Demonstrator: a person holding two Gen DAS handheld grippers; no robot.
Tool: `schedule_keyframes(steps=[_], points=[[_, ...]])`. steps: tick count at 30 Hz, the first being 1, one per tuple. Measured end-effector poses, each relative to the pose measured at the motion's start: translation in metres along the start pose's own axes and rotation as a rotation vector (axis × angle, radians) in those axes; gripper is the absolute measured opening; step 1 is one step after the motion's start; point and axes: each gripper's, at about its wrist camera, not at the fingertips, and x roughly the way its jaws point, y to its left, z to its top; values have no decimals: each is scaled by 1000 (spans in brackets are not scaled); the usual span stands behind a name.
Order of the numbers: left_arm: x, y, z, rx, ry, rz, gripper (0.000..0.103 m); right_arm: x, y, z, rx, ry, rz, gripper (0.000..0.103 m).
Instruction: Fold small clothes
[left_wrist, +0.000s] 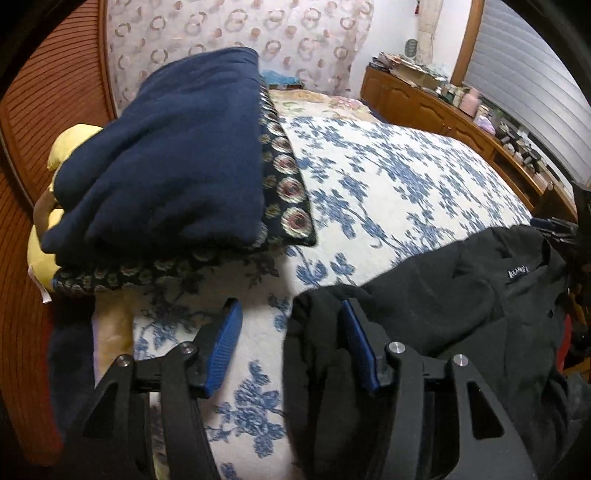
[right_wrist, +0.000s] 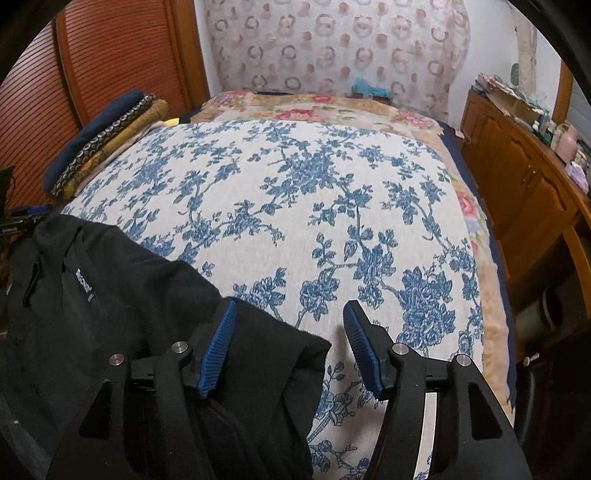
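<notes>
A black garment (left_wrist: 450, 306) with a small label at its collar lies crumpled at the near edge of the bed; it also shows in the right wrist view (right_wrist: 110, 295). My left gripper (left_wrist: 290, 314) is open, its right finger over the garment's left edge and its left finger over the bedspread. My right gripper (right_wrist: 290, 314) is open, its left finger over the garment's right edge and its right finger over the bedspread. Neither grips the cloth.
The bed has a white bedspread with blue flowers (right_wrist: 295, 192). A stack of folded clothes, navy on top (left_wrist: 166, 155), sits at its left side, also in the right wrist view (right_wrist: 99, 140). A yellow soft toy (left_wrist: 62, 147) lies beside it. A wooden dresser (left_wrist: 461, 114) with clutter runs along the right.
</notes>
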Motion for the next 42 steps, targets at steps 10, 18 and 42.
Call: schedule_keyframes(steps=[10, 18, 42], points=[[1, -5, -1, 9, 7, 3, 55, 0, -1, -6, 12, 5, -18, 64], [2, -14, 0, 12, 11, -59, 23, 2, 2, -8, -6, 39, 17, 64], [-160, -50, 35, 13, -409, -223, 5, -175, 44, 25, -79, -381, 121, 6]])
